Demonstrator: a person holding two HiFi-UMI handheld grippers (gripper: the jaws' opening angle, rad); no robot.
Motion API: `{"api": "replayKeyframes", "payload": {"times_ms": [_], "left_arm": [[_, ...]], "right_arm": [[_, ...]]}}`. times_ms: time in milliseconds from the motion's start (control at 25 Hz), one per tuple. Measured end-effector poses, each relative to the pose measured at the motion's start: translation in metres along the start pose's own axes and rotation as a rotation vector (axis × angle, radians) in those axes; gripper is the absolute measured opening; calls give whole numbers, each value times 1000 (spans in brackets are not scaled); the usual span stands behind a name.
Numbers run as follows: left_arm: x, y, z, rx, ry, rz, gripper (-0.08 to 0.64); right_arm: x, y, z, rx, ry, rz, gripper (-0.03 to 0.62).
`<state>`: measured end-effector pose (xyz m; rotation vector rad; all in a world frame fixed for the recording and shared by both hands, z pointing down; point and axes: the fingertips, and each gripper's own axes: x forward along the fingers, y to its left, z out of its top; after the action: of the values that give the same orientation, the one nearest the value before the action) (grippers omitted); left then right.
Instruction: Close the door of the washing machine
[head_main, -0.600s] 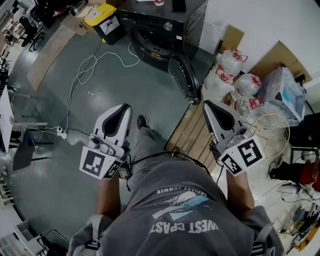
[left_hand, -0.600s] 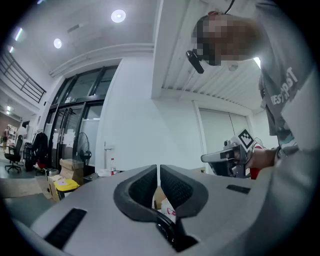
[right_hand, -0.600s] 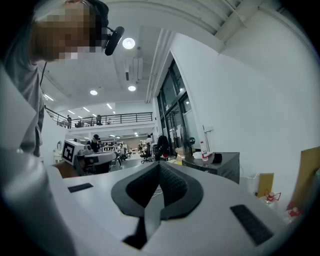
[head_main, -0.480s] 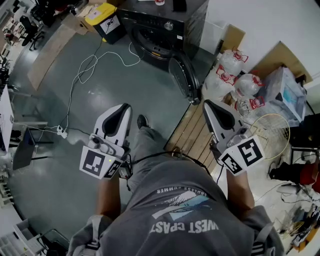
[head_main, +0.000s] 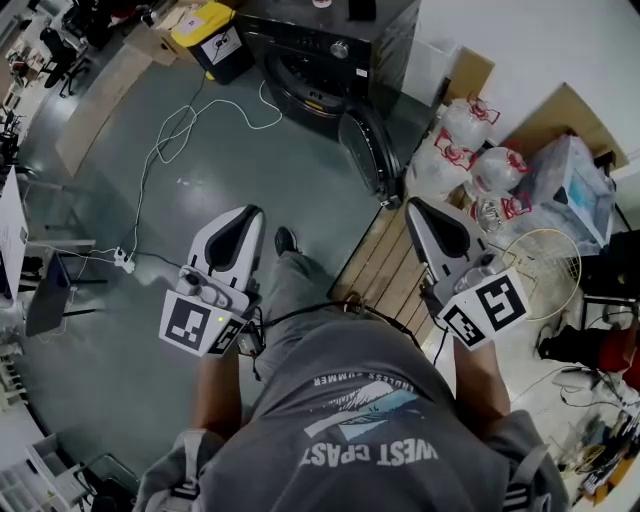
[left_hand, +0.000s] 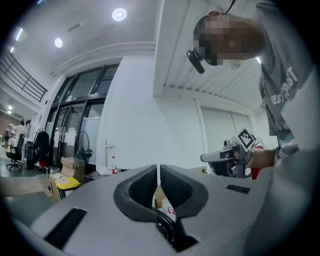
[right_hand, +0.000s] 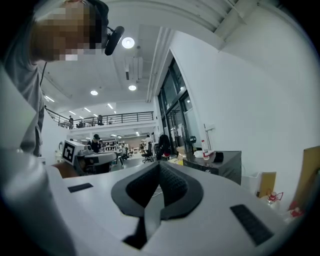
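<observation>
"WEST COAST" on shirt (head_main: 352, 385) (upside down)

Grey floor (head_main: 250, 165), white cable (head_main: 178, 118) (looped), washing machine (head_main: 322, 50)

the washing machine (head_main: 320, 45) is black with a silver knob, and its door (head_main: 365, 150) is just as dark. the floor (head_main: 260, 190) is a dull grey-green, crossed by a white cable (head_main: 185, 125). a bin (head_main: 205, 25) has a yellow lid. the left tool (head_main: 254, 213) and right tool (head_main: 411, 207) are white with black, finely dotted pads (left_hand: 142, 187); each bears a cube of black-and-white square markers. the planks (head_main: 385, 265) are pale brown wood. the shirt (head_main: 370, 420) is grey with white lettering and a light blue streak. clear bags (head_main: 470, 150) carry red trim.
</observation>
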<state>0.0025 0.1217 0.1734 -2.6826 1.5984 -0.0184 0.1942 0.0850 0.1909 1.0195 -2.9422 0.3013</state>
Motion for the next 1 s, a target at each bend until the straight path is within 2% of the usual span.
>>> {"api": "replayKeyframes", "payload": {"times_ms": [520, 1000], "left_arm": [[22, 28, -18, -28, 36, 3, 34], [58, 63, -55, -84, 80, -24, 34]], "right_arm": [[36, -22, -11, 17, 30, 5, 29], [87, -75, -45, 0, 123, -43, 29]]}}
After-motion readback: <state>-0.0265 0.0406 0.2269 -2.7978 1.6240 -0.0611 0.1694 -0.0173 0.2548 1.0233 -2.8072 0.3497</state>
